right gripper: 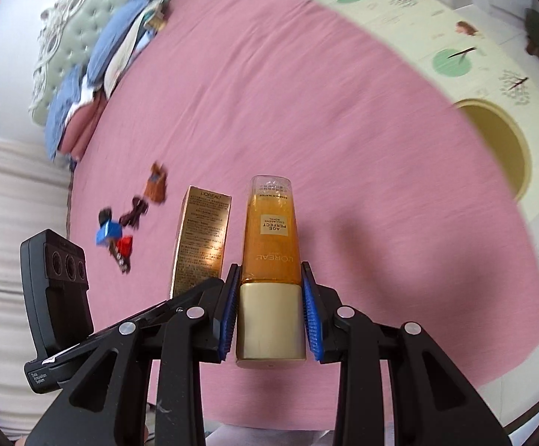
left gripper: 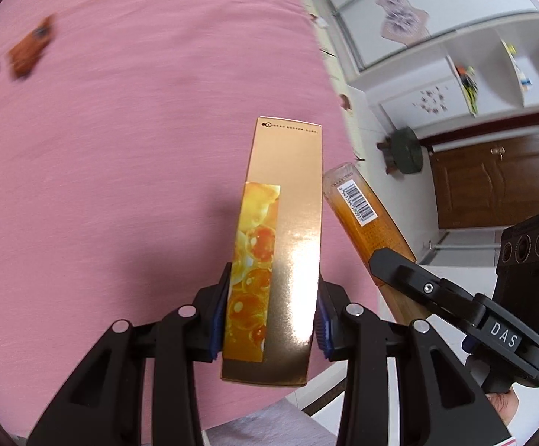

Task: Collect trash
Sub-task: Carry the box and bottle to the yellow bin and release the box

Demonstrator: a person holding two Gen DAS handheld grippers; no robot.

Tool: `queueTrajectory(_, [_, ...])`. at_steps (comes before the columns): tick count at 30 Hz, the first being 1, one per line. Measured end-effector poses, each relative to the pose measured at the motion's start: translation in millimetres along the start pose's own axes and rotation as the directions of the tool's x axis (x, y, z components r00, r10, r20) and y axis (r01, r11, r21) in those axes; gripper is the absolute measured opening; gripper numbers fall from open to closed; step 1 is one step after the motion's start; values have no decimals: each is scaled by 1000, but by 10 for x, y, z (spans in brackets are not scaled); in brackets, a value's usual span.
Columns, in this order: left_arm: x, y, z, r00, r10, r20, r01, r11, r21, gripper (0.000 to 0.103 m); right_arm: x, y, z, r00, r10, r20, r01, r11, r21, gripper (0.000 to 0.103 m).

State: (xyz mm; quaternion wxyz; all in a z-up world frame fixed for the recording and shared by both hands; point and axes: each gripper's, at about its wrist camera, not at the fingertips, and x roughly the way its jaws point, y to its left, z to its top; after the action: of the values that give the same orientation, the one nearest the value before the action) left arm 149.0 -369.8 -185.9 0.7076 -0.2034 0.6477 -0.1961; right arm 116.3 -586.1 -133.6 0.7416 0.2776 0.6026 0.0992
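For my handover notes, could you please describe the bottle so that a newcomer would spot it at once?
Over the pink bed, the right gripper holds the bottle by its gold cap. It is clear and round with amber liquid, unlike the flat-sided gold box beside it.

both grippers (left gripper: pixel 275 319) (right gripper: pixel 269 308) clamped, angled down

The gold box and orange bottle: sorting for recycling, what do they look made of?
Gold box: likely coated cardboard, metallic sheen, sharp folded edges. Orange bottle: clear glass or plastic, cannot tell which; liquid shows through. Its cap: matte gold, probably plastic.
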Motion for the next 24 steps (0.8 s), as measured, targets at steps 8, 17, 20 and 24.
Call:
queueTrajectory(8, [494,-1075,141,1000,-23,-22,25,994,104,38,-605,-713,300,997,-22,79,18,999,47,31])
queueTrajectory(17, [949,-1831,268,997,-38,-64,47,988,150,37,-1073,-1461,594,993,-34,115,22,995,102,31])
queueTrajectory(20, [1123,-2041,364,996,-28,-81,41,984,172,37,-1141,-1670,716,992,-38,121,23,992,126,31])
queueTrajectory(24, [1318,-2198,459,994,-4,-109,27,978,208,37,-1223,-1948,887,989,-55,139,33,987,158,31])
